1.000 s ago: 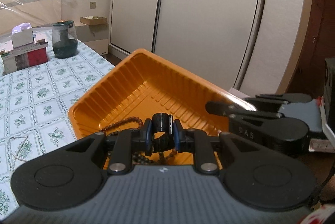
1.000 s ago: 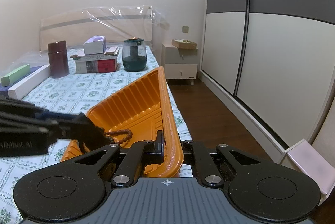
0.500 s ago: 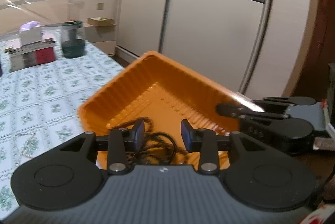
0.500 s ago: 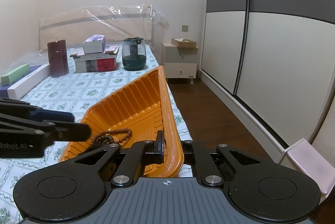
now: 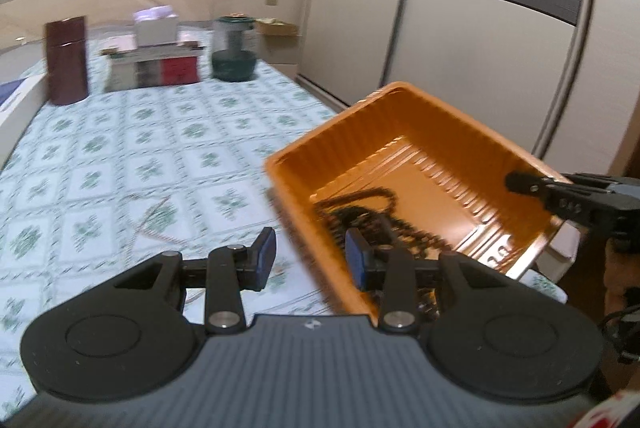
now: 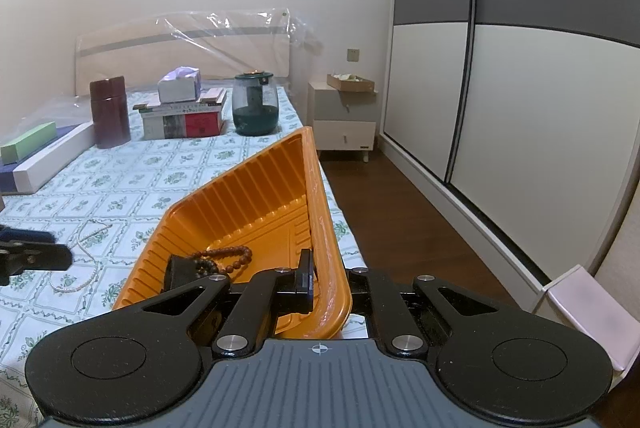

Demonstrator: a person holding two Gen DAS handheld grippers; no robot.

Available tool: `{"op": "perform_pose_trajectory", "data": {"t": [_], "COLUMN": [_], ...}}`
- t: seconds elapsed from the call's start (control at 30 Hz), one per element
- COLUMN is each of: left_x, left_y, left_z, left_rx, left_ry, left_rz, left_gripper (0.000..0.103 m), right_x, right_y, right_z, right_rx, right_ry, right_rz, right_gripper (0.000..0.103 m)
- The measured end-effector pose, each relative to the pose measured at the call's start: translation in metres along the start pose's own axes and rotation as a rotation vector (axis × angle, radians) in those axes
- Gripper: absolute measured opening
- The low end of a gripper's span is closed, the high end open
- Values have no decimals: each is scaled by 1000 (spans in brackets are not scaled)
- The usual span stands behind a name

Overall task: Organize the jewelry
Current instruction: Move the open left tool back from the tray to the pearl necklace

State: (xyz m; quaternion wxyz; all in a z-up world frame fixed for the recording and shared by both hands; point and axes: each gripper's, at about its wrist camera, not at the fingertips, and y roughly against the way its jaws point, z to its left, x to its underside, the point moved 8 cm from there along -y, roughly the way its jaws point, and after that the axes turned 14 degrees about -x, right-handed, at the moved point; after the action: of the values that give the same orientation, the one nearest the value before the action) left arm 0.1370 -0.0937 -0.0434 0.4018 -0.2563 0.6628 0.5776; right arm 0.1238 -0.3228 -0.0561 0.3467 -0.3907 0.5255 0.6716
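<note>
Swung off the orange tray holding beads, left tool gapes empty.

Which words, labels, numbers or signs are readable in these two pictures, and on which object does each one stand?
None can be read.
Raised letters on the right gripper, seen from the left wrist: too blurred.
Print on the red and white box on the bed: too small.
Small label on the nightstand: too small.
Round mark on the green glass jar: too small.
</note>
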Motion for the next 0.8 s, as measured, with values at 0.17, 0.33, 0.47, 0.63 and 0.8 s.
{"op": "perform_pose_trajectory", "data": {"t": [0.17,0.33,0.47,0.63,0.8], "left_x": [15,29,37,42,38], "left_y": [5,7,4,-4,-17], "left_z": [31,59,71,70,56], "left_rx": [-83,-155,-185,-191,-163], "left_ry": [17,37,35,26,1], "left_rz": [19,48,64,72,65], "left_gripper": [34,34,34,34,34], "right_x": [0,0,1,1,2], "right_y": [1,1,1,0,-2], "right_z": [0,0,0,-1,-4], "right_rx": [-1,-1,0,1,2], "right_ry": [1,0,2,-2,-9], "right_rz": [1,1,1,3,6], "right_gripper": [7,7,7,7,7]}}
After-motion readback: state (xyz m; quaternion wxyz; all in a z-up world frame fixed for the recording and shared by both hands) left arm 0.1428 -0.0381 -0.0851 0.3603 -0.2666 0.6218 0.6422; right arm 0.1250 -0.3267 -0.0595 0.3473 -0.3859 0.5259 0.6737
